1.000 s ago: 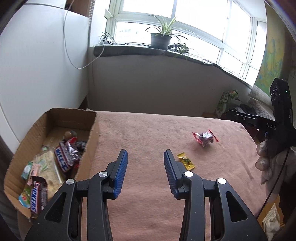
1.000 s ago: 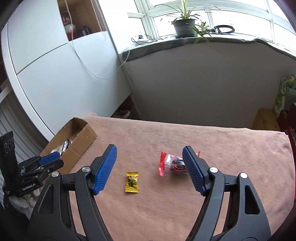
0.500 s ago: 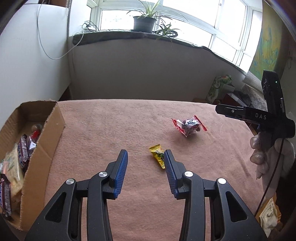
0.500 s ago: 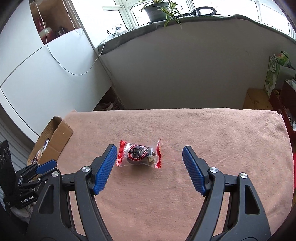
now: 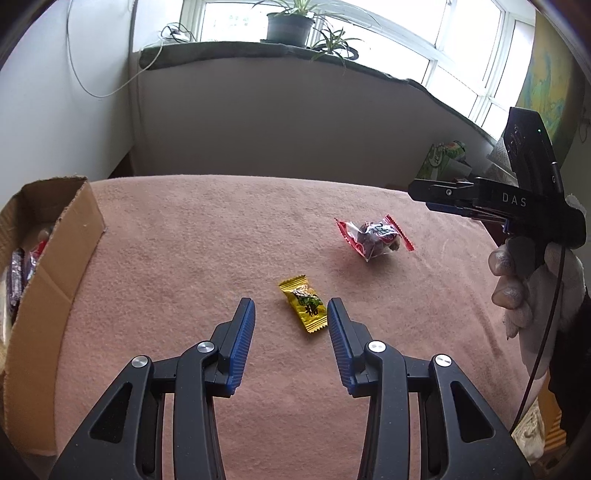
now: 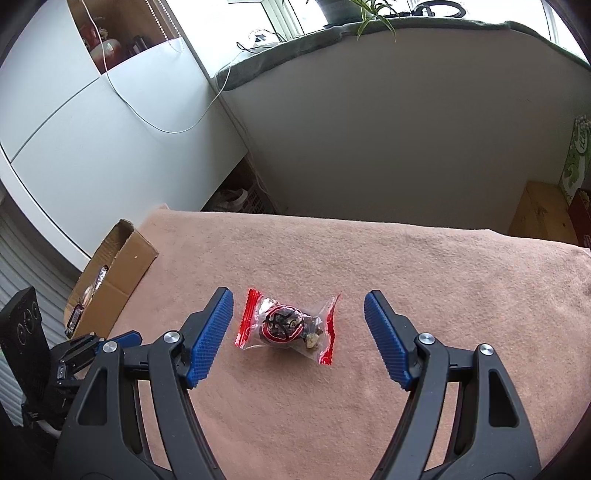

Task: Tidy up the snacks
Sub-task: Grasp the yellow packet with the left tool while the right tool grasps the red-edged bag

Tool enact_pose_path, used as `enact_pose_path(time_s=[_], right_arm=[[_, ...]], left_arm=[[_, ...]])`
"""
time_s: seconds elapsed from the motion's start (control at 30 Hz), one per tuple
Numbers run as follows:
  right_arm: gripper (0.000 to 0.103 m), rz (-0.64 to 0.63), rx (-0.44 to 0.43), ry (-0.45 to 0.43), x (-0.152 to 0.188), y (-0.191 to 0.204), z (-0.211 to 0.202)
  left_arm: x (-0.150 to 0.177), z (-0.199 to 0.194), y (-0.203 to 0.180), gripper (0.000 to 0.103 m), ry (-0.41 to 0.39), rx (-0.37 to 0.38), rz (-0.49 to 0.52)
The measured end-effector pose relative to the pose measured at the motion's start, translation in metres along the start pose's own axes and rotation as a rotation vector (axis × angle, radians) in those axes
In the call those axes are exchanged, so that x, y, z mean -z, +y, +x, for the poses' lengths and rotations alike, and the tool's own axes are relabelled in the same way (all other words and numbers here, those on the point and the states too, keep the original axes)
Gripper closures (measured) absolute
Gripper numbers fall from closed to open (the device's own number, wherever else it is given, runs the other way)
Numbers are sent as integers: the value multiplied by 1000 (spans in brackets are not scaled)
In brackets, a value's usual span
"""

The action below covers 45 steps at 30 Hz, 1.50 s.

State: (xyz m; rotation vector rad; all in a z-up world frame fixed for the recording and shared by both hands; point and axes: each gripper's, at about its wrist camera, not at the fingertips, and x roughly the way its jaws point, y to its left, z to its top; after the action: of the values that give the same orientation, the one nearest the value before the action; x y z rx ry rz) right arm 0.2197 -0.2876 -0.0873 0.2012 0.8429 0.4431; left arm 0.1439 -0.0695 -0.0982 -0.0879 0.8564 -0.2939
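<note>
Two claws, both mine. Left claw [image 5: 291,314] spread partway, nothing gripped; right claw [image 6: 298,308] spread wider, nothing gripped either.

Count on the cloth [image 5: 184,229]: two loose snacks, one box.

Yellow candy [image 5: 304,309]: lies flat on the cloth between my left fingertips, nearer the right-hand pad [image 5: 338,339], touching neither that I can tell. Its long axis runs slantwise to the claw.

Red packet [image 6: 287,325]: one, clear wrap with red ends, something dark and round inside. It sits between the right claw's fingertips, closer to the left-hand pad [image 6: 208,338], clear of both. From the left claw it lies ahead and to the right, well beyond the candy.

Box [image 5: 48,280]: cardboard, open-topped, to the far left of the left claw, at the cloth's left edge. Several wrapped bars [image 5: 16,280] inside (I cannot count them; the wall hides most).

View differences. Left camera alone shows the candy, and shows the right claw side-on at the right edge, with the gloved hand [image 5: 517,291] on its grip. Right camera alone shows the packet's contents closely, and the left claw low at the left edge; the candy is out of its sight. One potted plant [image 5: 291,27] on the sill ahead, seen whole only from the left camera.
</note>
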Motion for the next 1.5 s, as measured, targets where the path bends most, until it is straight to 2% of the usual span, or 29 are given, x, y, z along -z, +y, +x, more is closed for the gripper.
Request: enact_pose_path(time_s=[0.33,0.5,0.77,0.93,1.0,1.03,1.27,1.43,1.5], right_arm=[[28,-28,-109,116,-13,13,41],[31,-14,-100,187,-13,11,63],[31,54,-139,210,6,-4,46],[31,-52,-48,199,13,8,41],[31,-92,-9,192,16,15,44],[31,-110,9,185,17,18,45],[31,-166,80,167,18,26,59],[31,-190,115,167,20,28,66],[31,-206,134,171,22,30,69]], left_arm=[[5,2,4,64,13,7,-17],[7,2,5,64,18,11,-23],[6,8,6,64,28,17,-28],[1,23,-3,63,49,21,-6],[-2,31,-9,53,62,13,7],[-3,35,-12,52,67,10,12],[-7,60,-17,52,78,-63,18],[-6,66,-32,52,68,-114,94],[-7,67,-33,58,65,-117,105]])
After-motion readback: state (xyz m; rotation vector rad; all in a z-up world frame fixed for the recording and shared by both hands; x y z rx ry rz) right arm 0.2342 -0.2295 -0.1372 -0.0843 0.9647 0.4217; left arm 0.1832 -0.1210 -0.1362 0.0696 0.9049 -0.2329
